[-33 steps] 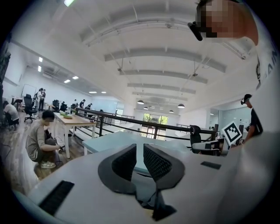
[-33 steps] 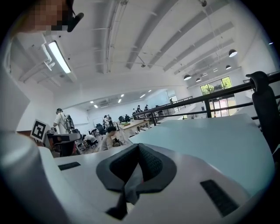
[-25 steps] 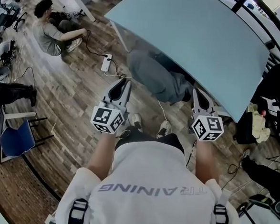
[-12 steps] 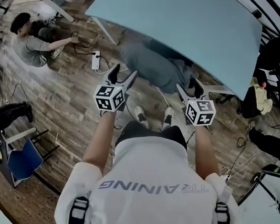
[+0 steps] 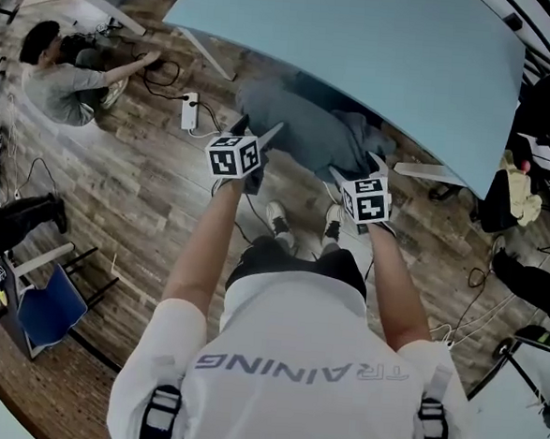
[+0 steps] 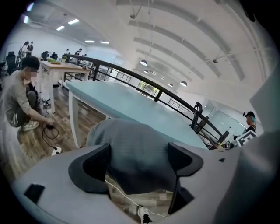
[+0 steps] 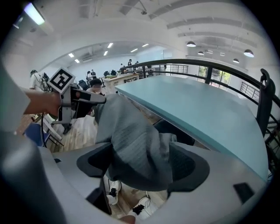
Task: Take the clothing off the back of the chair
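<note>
A grey piece of clothing (image 5: 304, 136) hangs over the back of a chair pushed under the light blue table (image 5: 381, 52); the chair itself is almost wholly covered. My left gripper (image 5: 257, 136) stands at the garment's left edge and my right gripper (image 5: 356, 171) at its lower right. Both sets of jaws are opening wide. In the left gripper view the clothing (image 6: 131, 148) fills the gap of the left gripper (image 6: 139, 165), and no pad presses on it. It shows the same way in the right gripper view: clothing (image 7: 131, 140) in the gap of the right gripper (image 7: 142, 168).
A person (image 5: 64, 82) crouches on the wooden floor at far left by a white power strip (image 5: 189, 114) and cables. A blue chair (image 5: 48, 306) stands at lower left. Bags (image 5: 507, 197) hang at right. A black railing (image 6: 175, 94) runs behind the table. My shoes (image 5: 277, 221) are below the garment.
Both grippers have dropped and moved forward to the grey clothing. Their jaws, shut a second ago, now stand wide apart.
</note>
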Motion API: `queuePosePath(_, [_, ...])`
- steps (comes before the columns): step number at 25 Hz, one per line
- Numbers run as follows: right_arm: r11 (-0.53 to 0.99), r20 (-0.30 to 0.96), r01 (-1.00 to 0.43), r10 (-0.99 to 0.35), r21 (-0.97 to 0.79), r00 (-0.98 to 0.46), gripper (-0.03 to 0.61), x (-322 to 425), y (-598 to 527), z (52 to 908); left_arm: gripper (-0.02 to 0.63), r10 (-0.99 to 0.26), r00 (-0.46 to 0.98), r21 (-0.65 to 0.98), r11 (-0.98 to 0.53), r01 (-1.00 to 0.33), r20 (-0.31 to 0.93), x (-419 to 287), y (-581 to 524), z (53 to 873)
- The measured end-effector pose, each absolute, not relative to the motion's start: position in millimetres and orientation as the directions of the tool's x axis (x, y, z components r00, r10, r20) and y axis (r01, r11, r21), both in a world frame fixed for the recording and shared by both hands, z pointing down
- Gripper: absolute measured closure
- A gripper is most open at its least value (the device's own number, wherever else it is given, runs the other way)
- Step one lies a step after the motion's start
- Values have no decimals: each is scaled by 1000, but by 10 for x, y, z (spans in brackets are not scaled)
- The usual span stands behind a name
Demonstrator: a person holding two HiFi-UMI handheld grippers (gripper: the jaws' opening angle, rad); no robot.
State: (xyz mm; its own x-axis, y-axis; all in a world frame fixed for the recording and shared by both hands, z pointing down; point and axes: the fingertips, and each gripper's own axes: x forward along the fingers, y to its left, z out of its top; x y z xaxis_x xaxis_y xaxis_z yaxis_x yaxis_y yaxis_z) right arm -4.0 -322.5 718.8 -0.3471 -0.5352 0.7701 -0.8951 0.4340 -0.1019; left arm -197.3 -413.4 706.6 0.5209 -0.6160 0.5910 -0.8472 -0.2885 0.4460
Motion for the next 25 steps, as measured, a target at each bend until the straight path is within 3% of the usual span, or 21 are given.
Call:
queuePosePath(7, [491,790,-867,-497,-85,-359,186,-242,-3333,7373,212,-590,490,488,-180,-854,642,-1888,-4336,7334])
queuePosePath(9, [523,796,-851,-493,-52,-352,217,-266,-3346,7339,213,-582,488,481,-180,-858,650,-1853,-4358,7313])
queuePosePath(10, [541,793,-841,-497,-33,-351,244,-279,-3350,7304,236,-584,481,464,-193,-865,654,-1837,-4355,7291])
queuePosePath(13, [549,759,-834,-525,-43,-385,359,-316,-3350,7178,417,-596,448,342,-290,-894,666,-1782,-4291,7194])
queuePosePath(15, [521,732,-849,-544,-88,-410,432,-320,-3361,7144,485,-602,435,254,-366,-896,669,-1723,-4223,7117])
queuePosePath(20, [412,678,-882,-583,-228,-447,453,-200,-3401,6972,506,-649,446,193,-425,-885,616,-1661,-4060,6801])
queuePosePath(25, [376,578,-890,-678,-258,-455,454,-90,-3644,6414,505,-721,457,175,-434,-884,521,-1640,-4101,6228])
